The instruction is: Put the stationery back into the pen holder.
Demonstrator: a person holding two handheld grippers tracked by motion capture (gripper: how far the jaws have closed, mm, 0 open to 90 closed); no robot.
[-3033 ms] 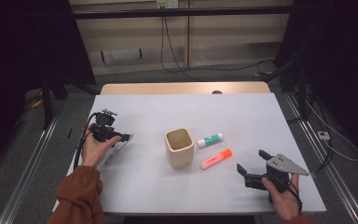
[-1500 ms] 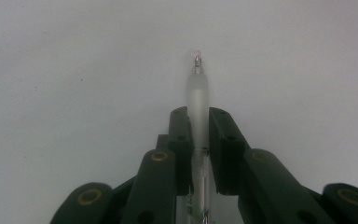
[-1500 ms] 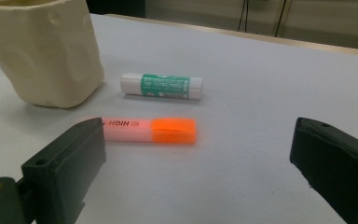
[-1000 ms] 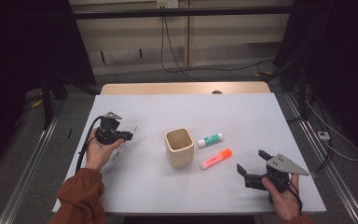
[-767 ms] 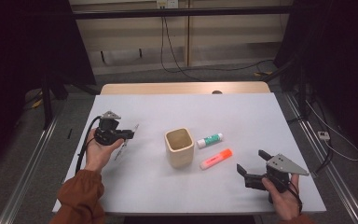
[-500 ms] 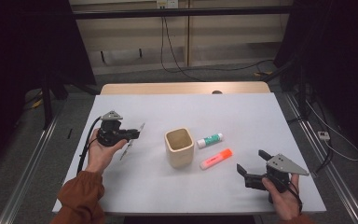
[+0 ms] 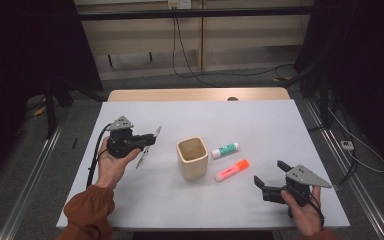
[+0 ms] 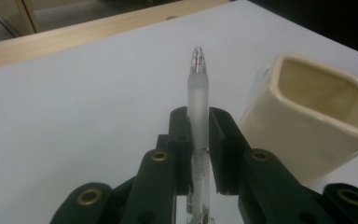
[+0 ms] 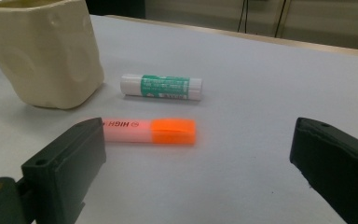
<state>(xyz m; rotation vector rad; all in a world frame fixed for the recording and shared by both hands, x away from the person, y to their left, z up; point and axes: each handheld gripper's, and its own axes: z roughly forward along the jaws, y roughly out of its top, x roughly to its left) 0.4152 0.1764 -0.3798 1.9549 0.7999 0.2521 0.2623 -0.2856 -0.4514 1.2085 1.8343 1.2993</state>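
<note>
Left of the cream cup [image 7: 192,157], the left gripper [image 7: 147,140], clamped on a clear pen [image 8: 198,100], has lifted it off the table; the right gripper [image 7: 270,177] stays wide.

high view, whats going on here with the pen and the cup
A person holds a gripper in each hand at a white table. The left gripper is shut on a clear pen, held off the table beside the cream cup. The right gripper is open, near the table's front edge, facing an orange highlighter and a green glue stick that lie by the cup.
</note>
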